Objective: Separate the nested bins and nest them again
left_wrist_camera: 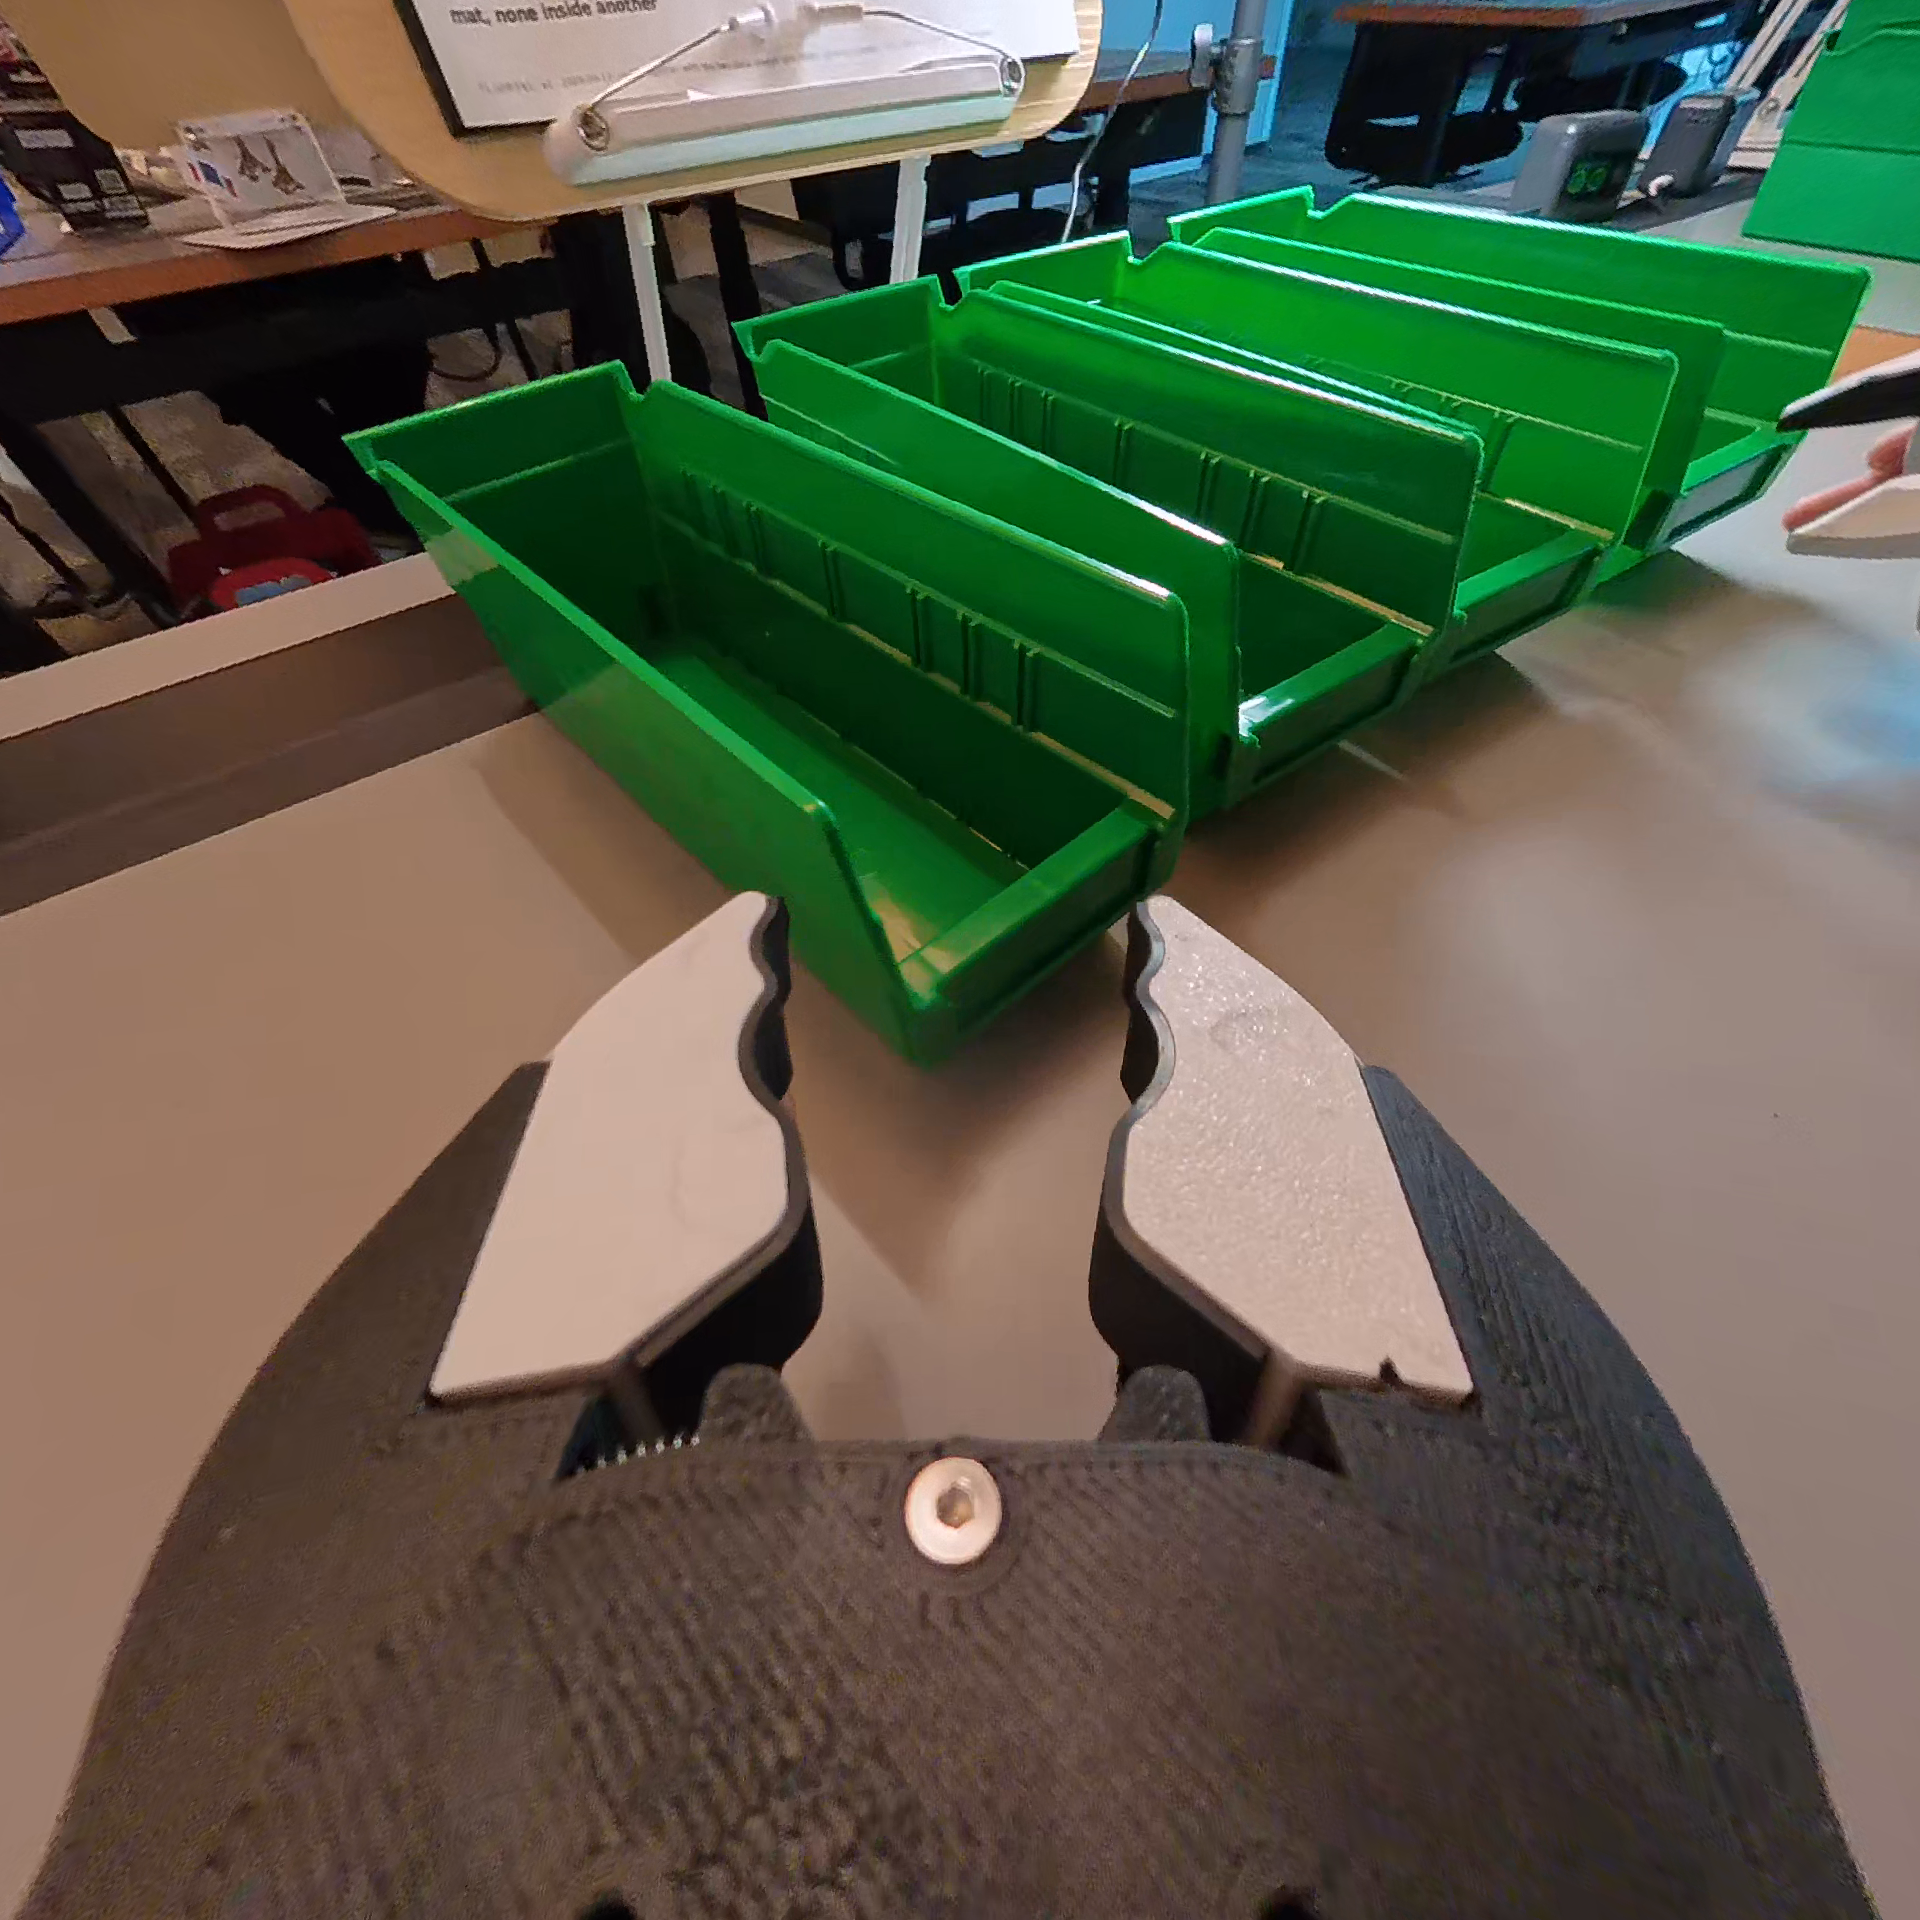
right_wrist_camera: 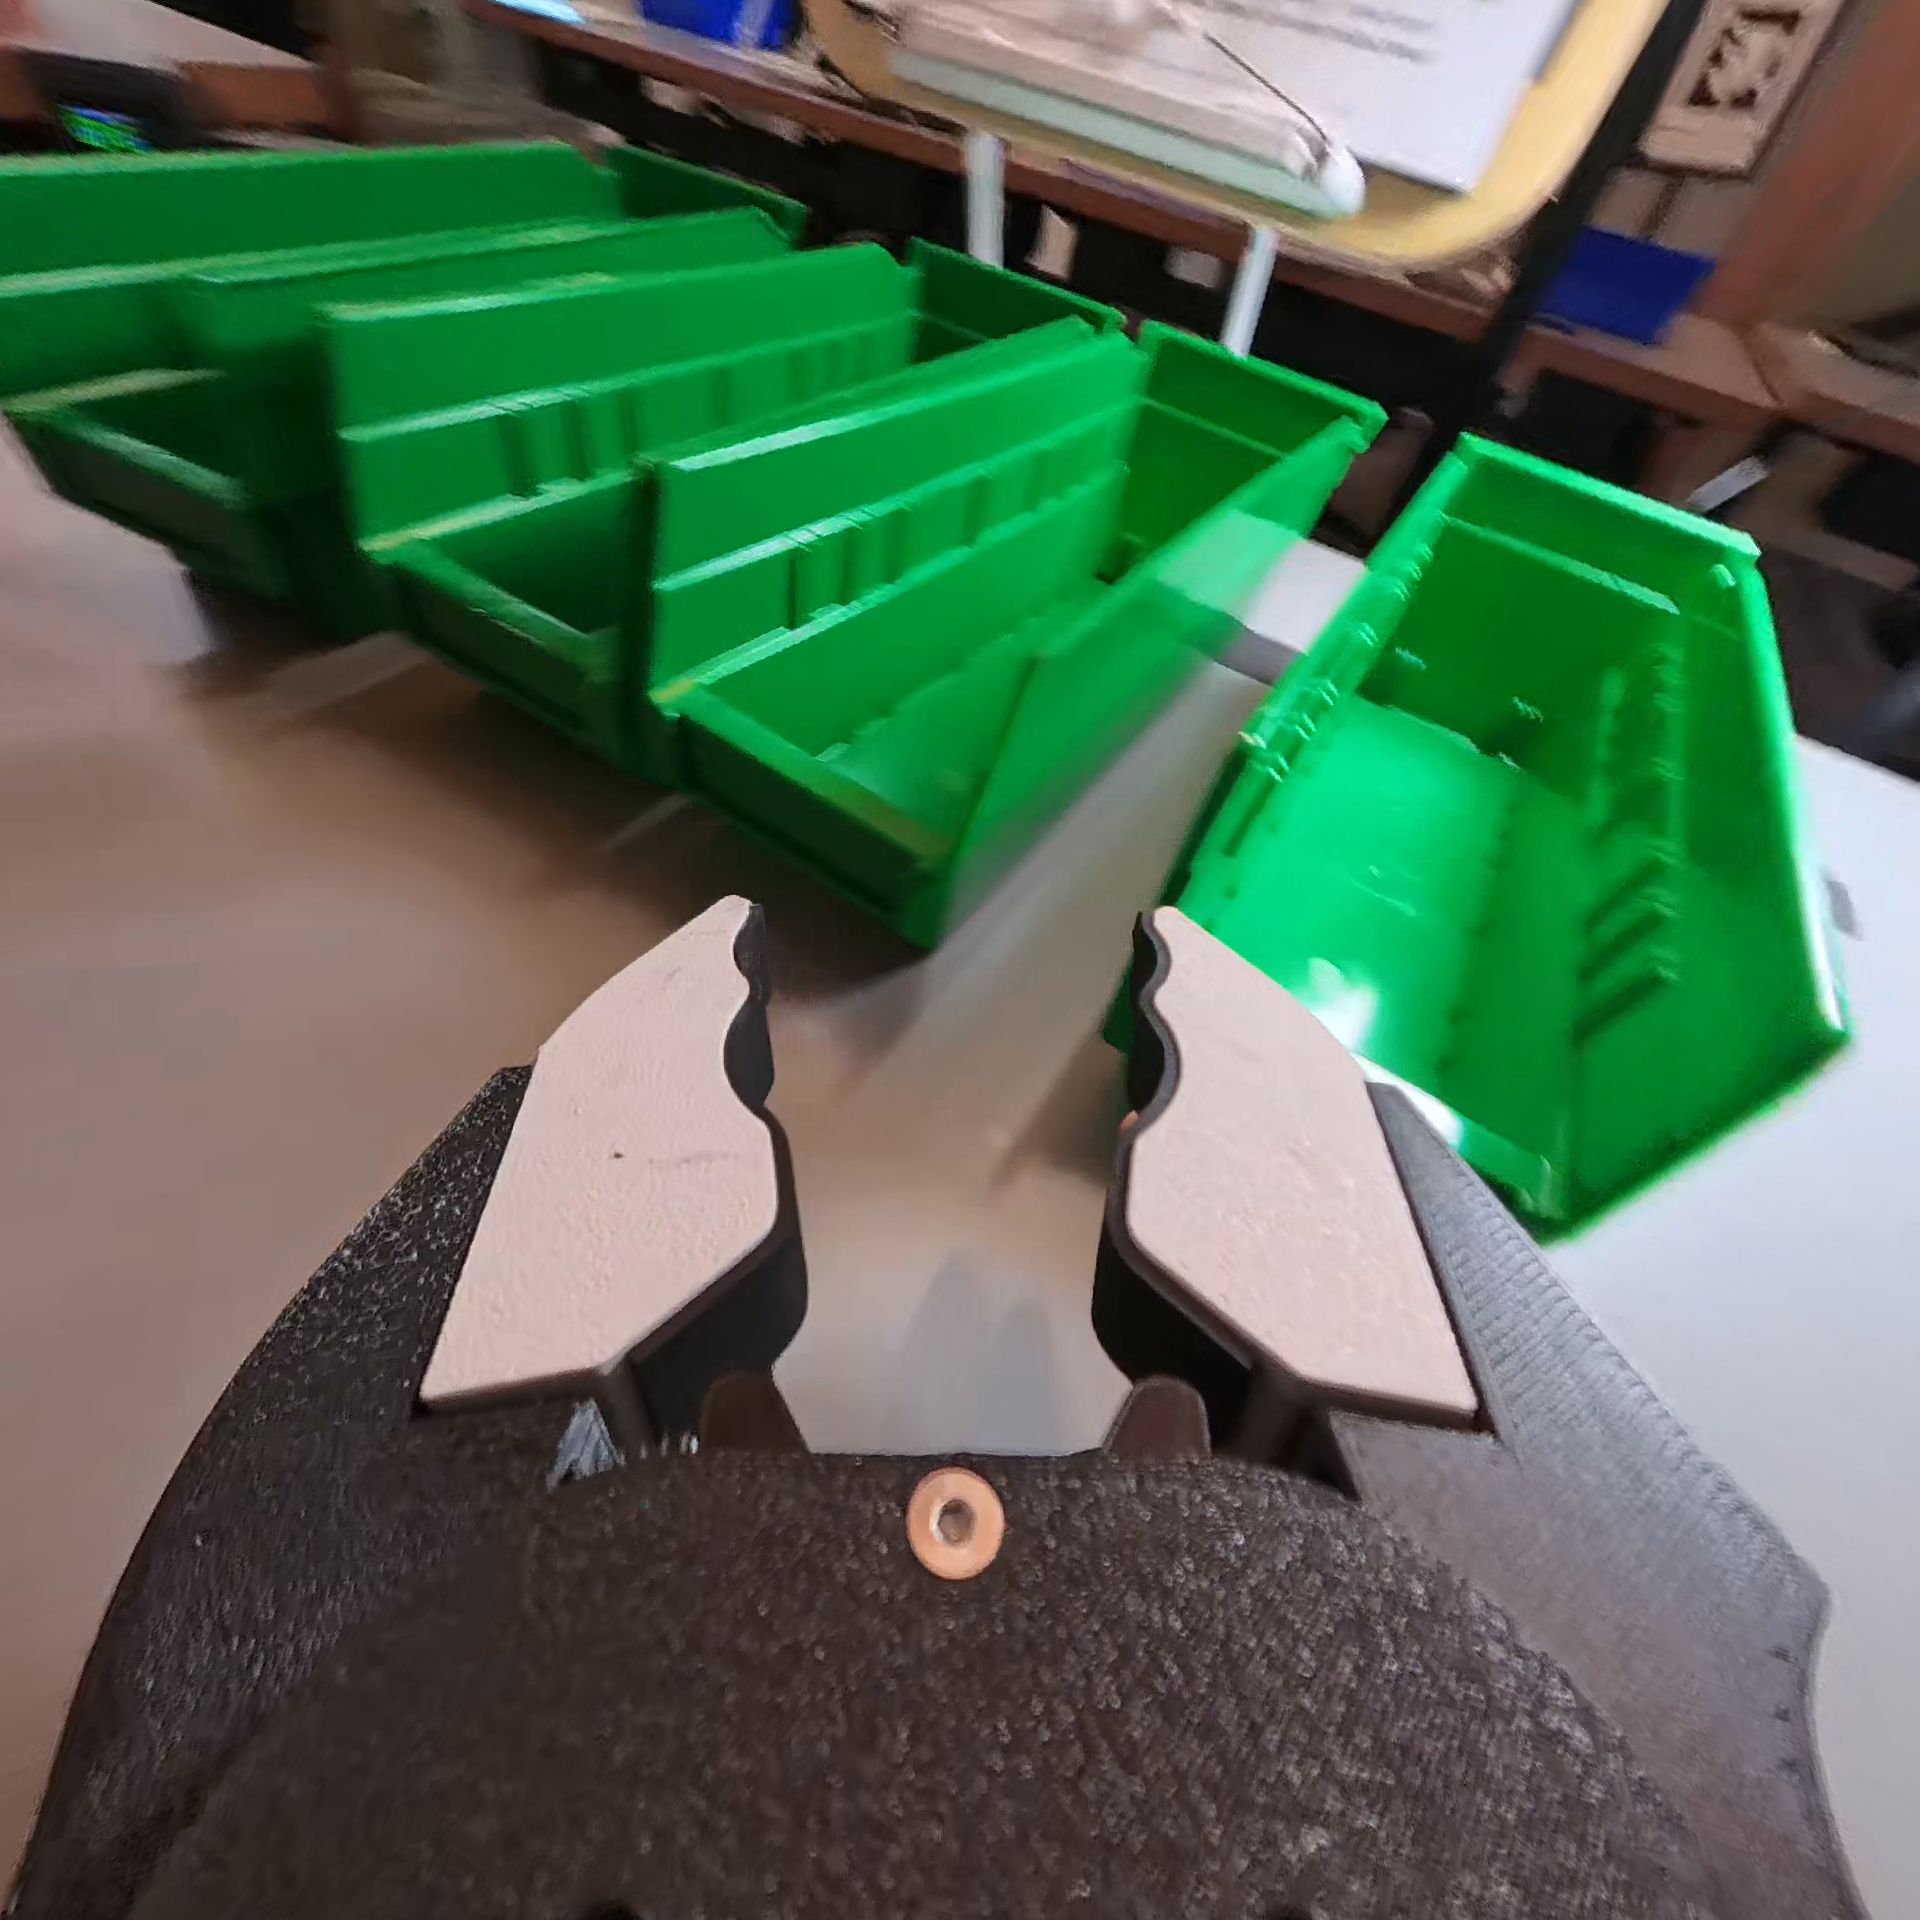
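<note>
Grey-beige surface (left_wrist_camera: 1558, 987), matte and glossy in patches. Nearest, left claw (left_wrist_camera: 956, 977) spread wide, empty, just short of the low front lip of the closest green bin (left_wrist_camera: 790, 665). Right claw (right_wrist_camera: 951, 987) likewise wide and empty, above bare surface between two bins. Beyond, separated green bins (left_wrist_camera: 1299, 436) side by side in a row. Farther back, clipboard (left_wrist_camera: 790, 94) on a stand, bearing a printed sheet; bin label slots blank.

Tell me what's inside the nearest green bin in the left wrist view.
Nothing shows inside the nearest bin: bare green floor and ribbed walls. The strip along its near-left wall is hidden by that wall.
</note>
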